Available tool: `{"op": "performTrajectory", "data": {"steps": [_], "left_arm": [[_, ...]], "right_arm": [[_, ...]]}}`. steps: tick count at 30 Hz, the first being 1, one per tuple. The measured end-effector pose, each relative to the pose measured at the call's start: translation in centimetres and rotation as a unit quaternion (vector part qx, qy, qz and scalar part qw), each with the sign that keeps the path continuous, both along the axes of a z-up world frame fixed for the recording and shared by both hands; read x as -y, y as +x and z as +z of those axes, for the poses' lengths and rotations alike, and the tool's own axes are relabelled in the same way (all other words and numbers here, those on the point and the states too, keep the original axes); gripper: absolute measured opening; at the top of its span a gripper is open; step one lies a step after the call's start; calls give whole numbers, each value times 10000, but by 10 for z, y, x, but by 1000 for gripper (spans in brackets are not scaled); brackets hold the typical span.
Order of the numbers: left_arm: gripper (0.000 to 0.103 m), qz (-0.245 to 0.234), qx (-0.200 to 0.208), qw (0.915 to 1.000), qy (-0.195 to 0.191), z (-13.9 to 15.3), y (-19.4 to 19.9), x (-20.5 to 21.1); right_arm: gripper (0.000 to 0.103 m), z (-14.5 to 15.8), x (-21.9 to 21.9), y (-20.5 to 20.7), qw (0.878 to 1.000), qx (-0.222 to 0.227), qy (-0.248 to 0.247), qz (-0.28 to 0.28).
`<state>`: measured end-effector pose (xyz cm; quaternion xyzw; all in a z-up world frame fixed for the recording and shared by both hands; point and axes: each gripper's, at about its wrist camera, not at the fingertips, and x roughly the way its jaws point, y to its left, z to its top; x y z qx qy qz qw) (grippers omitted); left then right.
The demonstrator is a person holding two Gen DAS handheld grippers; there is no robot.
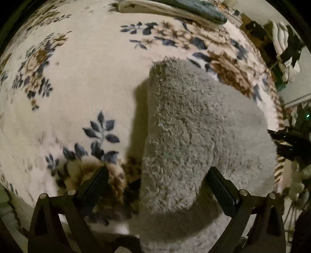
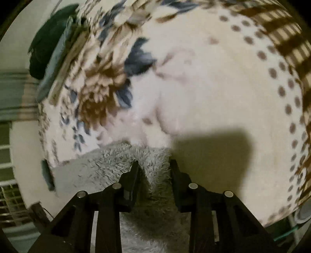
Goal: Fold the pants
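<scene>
Fuzzy grey pants (image 1: 186, 140) sit right under both tongs, on a soft blanket (image 1: 81, 81) with blue and brown flowers.

In the left view, a thick fold of the pants stands up between the two black fingers. It runs long and straight away from the tongs, toward the far side of the blanket. The left tongs (image 1: 157, 175) are wide open. The fingers stand well apart on each side of the fold. They do not press on it, so they hold nothing.

In the right view, the edge of the pants (image 2: 151, 159) lies between the fingers too. The right tongs (image 2: 154, 165) are only partly open. A ridge of fuzzy cloth pokes up in the gap. I cannot tell if the fingers pinch it or just sit beside it.

Both tongs are very close to the pants, and neither looks nearer. I think the next move is to shut on the cloth, then carry it along that long line to make a fold.

Past the pants there is bare blanket. At its far edge lies a dark pile of cloth (image 1: 194, 9).
</scene>
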<state>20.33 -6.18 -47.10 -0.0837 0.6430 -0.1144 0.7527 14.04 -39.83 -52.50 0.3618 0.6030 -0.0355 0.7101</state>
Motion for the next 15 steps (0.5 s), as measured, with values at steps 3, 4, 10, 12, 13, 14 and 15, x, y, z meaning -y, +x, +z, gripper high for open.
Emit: {"op": "performTrajectory", "data": {"steps": [3,4,10,12,13,14,15], "left_arm": [[103,126,-126,9994,-290,-1,4,-8],[103,157,-81,9988,-451,5,3,-11],[103,98,9,9904,-1376,9,-13,-17],[103,97,-166,9844,-1749,-9,-16,-12],[103,109,-245,9821,-1866,-18,-17,-10],[103,96,-282,9810,-1917,-28,-18,-6],[103,88,-261,9814,-1902,-30,-20,-5]], "right_arm": [[48,5,3,-8,9997,-27,186,172],[66,10,5,-17,9994,38,288,173],[99,2,7,-85,9934,271,1040,388],[99,-28,-9,-95,9874,89,1437,653],[99,-42,-17,-99,9837,68,1647,720],[99,-56,-24,-102,9802,34,1831,752],[99,-64,-28,-103,9777,47,1955,760]]}}
